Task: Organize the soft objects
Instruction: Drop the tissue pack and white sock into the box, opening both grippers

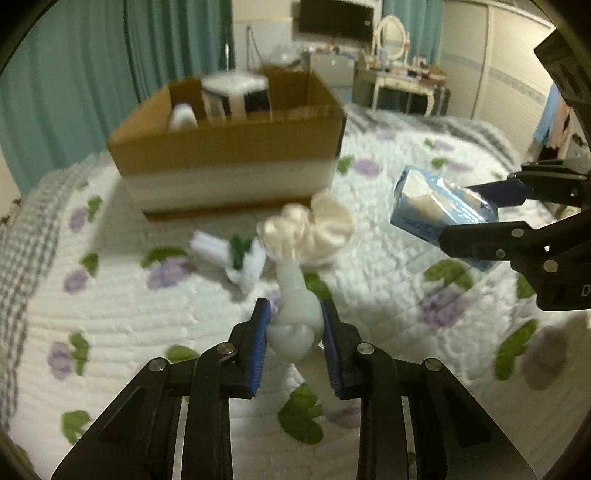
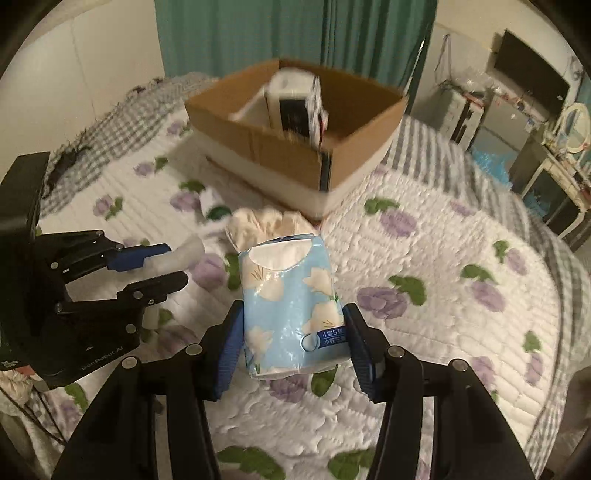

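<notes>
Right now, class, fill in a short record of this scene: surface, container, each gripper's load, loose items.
surface: quilt with purple flowers
container: open cardboard box, a pack upright inside
left gripper: shut on a pale soft toy
right gripper: shut on a blue tissue pack
loose items: cream scrunchie and a white-green item, both in front of the box

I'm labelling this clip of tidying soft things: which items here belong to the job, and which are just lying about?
Part of the job:
- tissue pack, in right hand-held gripper
- pale squishy toy, in left hand-held gripper
- cream scrunchie
- white-and-green cloth
- cardboard box

Just lying about:
- dressing table
- wall screen
- curtains
</notes>
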Available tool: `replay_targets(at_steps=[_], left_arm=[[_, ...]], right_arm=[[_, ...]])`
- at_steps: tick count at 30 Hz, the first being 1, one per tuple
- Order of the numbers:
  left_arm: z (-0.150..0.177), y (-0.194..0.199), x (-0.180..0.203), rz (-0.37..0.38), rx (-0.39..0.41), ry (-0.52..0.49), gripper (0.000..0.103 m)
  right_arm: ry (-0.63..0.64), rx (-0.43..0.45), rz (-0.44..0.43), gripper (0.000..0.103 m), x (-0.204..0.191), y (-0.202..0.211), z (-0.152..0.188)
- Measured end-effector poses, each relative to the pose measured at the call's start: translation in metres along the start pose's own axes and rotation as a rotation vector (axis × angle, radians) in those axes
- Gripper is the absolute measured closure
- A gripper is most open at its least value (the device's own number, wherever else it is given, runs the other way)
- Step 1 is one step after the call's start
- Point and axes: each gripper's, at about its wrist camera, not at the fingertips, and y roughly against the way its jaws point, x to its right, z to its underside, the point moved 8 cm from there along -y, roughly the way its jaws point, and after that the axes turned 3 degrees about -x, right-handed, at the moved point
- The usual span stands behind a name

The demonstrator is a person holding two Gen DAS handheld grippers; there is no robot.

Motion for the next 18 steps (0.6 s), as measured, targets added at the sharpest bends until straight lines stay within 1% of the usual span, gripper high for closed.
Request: replay_targets(at_steps=[6, 10, 14, 18], left_arm=[[-0.026, 0.062, -0.006, 0.01, 0.122, -0.011, 0.076], [-0.048, 0.098, -0.011, 0.013, 0.204, -0.022, 0.076], [-0.076, 0.124, -0.021, 0.01, 0.27, -0.023, 0.076], [-0.104, 0.136, -0.035, 0.01, 0.318, -0.019, 0.076]], right_arm=[[-0.036, 0.119, 0.077, 0.05, -0.01, 0.057, -0.026], [-0.047, 0.184, 0.114, 0.05, -0.019, 0.086, -0.047], [-0.047, 0.239, 0.138, 0.05, -0.025, 0.104, -0.078], [-0.04, 0.262, 0.155, 0.05, -0.024, 0.102, -0.112]])
